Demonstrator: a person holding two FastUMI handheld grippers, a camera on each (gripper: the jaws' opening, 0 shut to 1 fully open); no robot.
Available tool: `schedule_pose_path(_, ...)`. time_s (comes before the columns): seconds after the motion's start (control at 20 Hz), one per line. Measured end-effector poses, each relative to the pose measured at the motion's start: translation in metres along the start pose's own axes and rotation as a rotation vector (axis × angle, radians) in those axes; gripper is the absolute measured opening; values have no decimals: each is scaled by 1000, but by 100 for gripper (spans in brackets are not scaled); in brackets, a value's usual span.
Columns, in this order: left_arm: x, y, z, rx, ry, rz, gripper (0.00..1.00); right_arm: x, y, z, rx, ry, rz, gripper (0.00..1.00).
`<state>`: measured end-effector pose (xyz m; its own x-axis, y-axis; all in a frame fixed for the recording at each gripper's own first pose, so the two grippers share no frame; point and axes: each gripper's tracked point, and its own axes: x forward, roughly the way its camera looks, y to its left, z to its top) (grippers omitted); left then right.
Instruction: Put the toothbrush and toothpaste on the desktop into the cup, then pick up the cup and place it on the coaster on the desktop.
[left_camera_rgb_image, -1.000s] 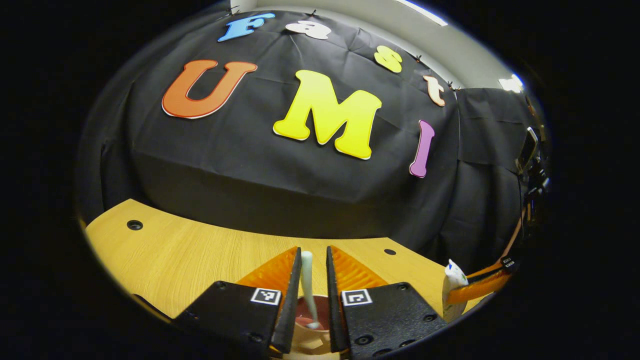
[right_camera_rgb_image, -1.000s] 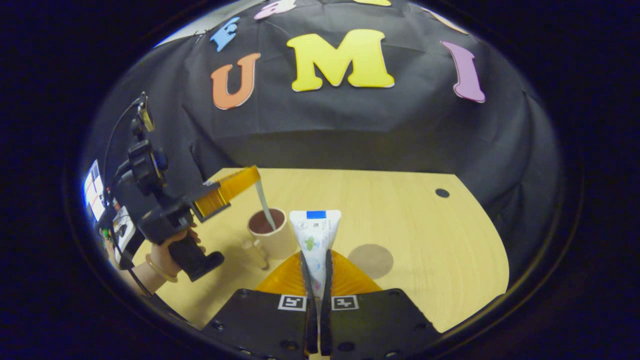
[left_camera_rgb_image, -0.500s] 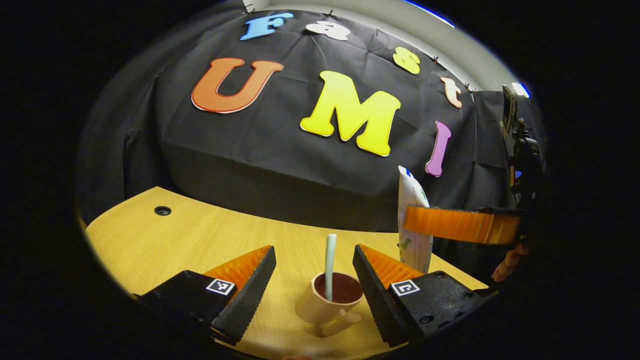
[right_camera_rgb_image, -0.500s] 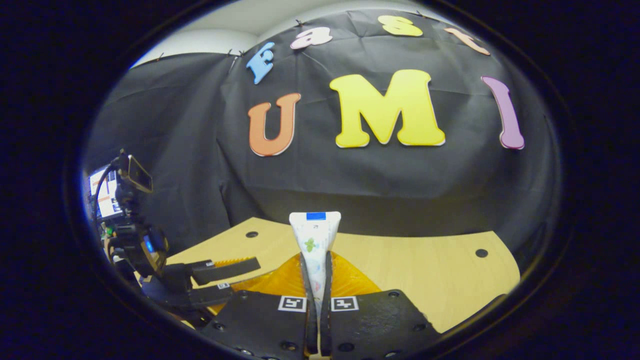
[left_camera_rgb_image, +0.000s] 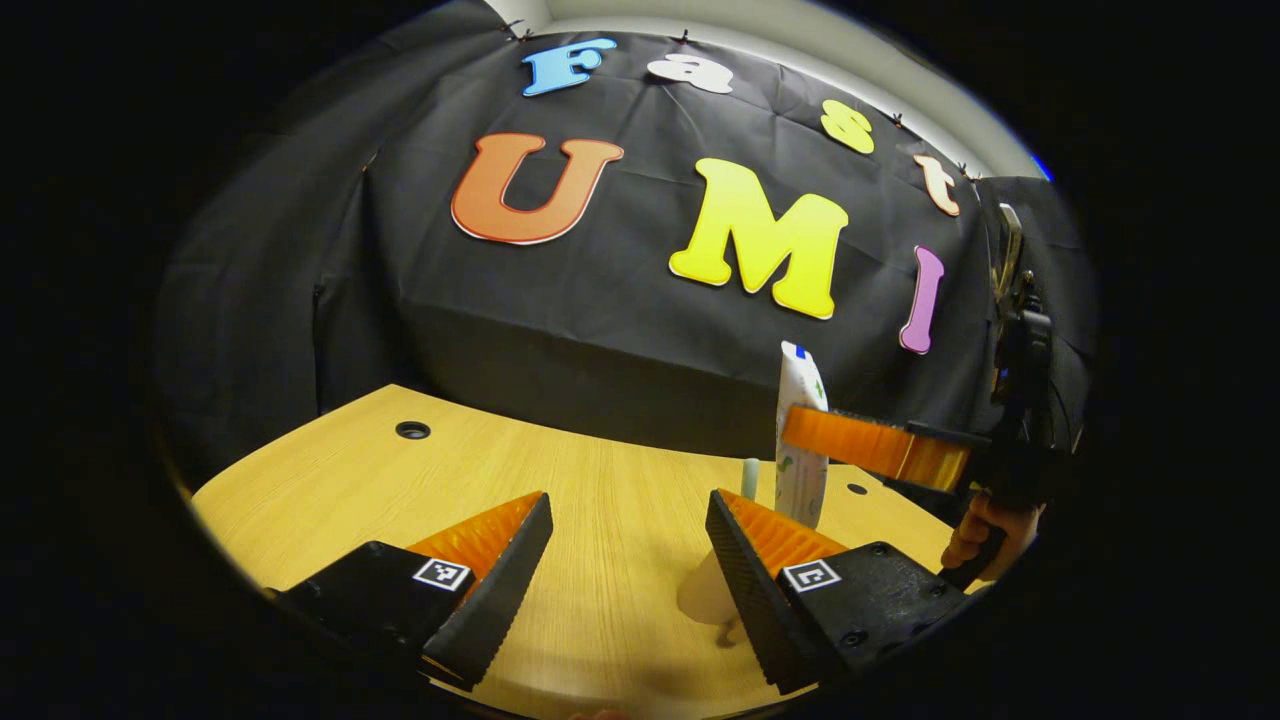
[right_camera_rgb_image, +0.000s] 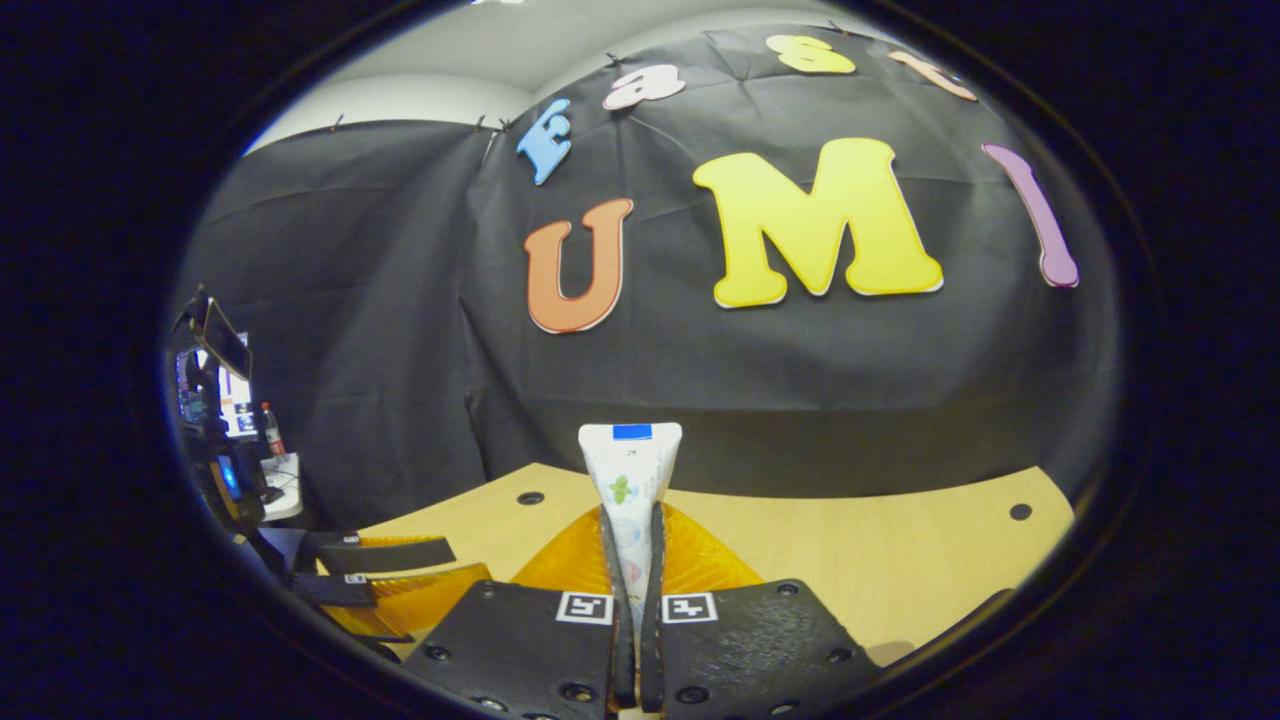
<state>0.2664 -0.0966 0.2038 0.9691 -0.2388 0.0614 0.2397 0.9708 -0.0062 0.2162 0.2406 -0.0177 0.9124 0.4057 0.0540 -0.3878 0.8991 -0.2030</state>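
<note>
Your right gripper (right_camera_rgb_image: 632, 560) pinches the toothpaste (right_camera_rgb_image: 630, 470) upright, crimped end up, above the desk (right_camera_rgb_image: 880, 560). In the left gripper view the tube (left_camera_rgb_image: 800, 440) hangs just right of the toothbrush tip (left_camera_rgb_image: 750, 478), which rises from the cup (left_camera_rgb_image: 705, 598) half hidden behind your left gripper's (left_camera_rgb_image: 628, 560) right finger. That gripper is spread wide, holding nothing. Bare desk (left_camera_rgb_image: 400, 490) stretches left to its curved edge.

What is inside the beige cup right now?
In the left gripper view, a pale toothbrush handle sticks up where the beige cup stands. The left gripper's finger covers the cup's mouth, so its contents cannot be seen.
</note>
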Motion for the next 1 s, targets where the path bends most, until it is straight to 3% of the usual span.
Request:
schedule_pose_path(0.3,-13,7,0,-33,-8,27,98,-9,-9,-16,39,16,-27,10)
schedule_pose_path(0.75,-22,5,-4,-41,-15,29,98,-17,-14,-34,53,30,-52,11)
schedule_pose_path(1.0,-30,2,-9,-32,-4,23,98,-28,-12,-26,77,7,-52,33)
